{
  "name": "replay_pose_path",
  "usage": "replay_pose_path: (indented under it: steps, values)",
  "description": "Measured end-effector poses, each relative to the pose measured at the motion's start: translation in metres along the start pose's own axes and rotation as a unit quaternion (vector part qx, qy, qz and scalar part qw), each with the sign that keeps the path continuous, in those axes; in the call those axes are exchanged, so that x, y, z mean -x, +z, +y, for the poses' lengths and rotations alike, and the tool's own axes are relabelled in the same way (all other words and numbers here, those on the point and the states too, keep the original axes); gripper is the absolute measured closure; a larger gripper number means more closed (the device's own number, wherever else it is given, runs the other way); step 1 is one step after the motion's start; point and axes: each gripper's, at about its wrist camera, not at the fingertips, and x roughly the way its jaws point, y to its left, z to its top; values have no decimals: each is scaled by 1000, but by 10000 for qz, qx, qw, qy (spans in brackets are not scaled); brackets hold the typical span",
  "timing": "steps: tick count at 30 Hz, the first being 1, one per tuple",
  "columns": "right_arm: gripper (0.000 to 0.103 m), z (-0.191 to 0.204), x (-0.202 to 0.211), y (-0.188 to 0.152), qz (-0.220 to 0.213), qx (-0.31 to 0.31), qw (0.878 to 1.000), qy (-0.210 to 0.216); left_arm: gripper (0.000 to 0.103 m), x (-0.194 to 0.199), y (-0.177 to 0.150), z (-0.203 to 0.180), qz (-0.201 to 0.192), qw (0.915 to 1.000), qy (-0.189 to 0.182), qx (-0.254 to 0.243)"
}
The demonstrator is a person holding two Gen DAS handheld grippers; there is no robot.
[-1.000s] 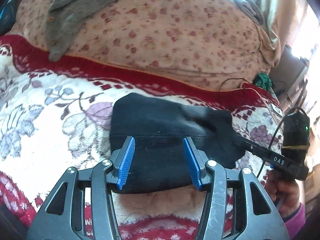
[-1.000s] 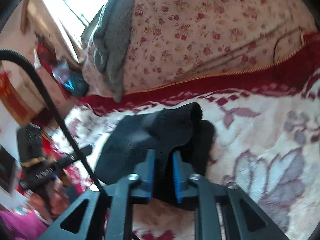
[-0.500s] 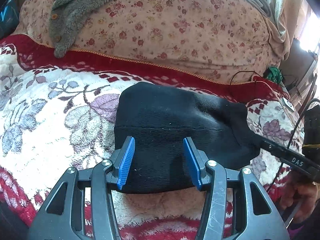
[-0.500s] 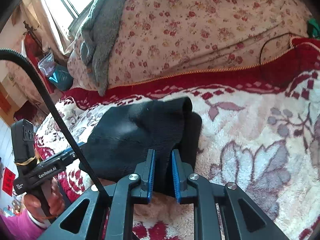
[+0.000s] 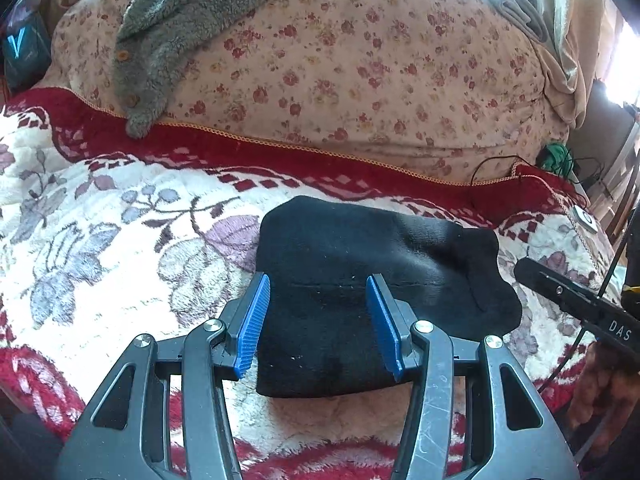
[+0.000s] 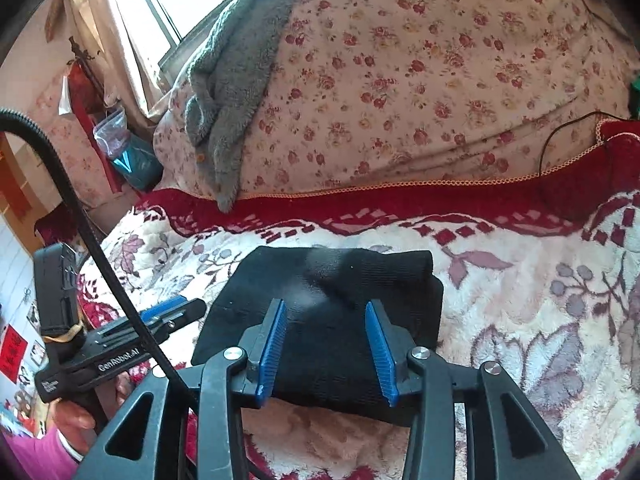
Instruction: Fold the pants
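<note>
The pants lie as a compact black bundle on the floral blanket, short of its red border and of the flowered quilt heaped beyond that. From the left wrist view the bundle's long axis runs crosswise, left to right, with a loose lobe trailing off its right end; from the right wrist view the pants show a rolled upper layer along the far edge, stopping short of the lower layer at the right. The left gripper hovers at the bundle's near edge, jaws spread wide and holding nothing, the black cloth showing between them. The right gripper hangs likewise over the near edge, jaws spread and empty. Both sit about equally near the pants, each at its own end; the right gripper's body shows just off the trailing lobe in the left view. Judging by this, the fold looks nearly done, and any tidy-up of that lobe would fall to the right gripper. A grey fleece garment drapes over the quilt, well apart from the pants.
</note>
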Motion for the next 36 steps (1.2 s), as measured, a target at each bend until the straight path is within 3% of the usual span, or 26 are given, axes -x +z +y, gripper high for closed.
replay_pose_path:
  steps: [1,11,22,36]
  values:
    - [53,-1,-1,-1,11,28,10000,-50,53,0,0,1,6,10000,-14,4]
    - [50,-42,-13,-12,268,-514,9979,-282,53,-15,-2,18,339,9989,-56,319]
    - [44,-61,-33,-18,428,-860,9951,-215,53,-33,0,24,512,9977,-113,418]
    - [32,-74,-60,-26,680,-1462,9862,378,44,-38,5,20,375,9973,-414,487]
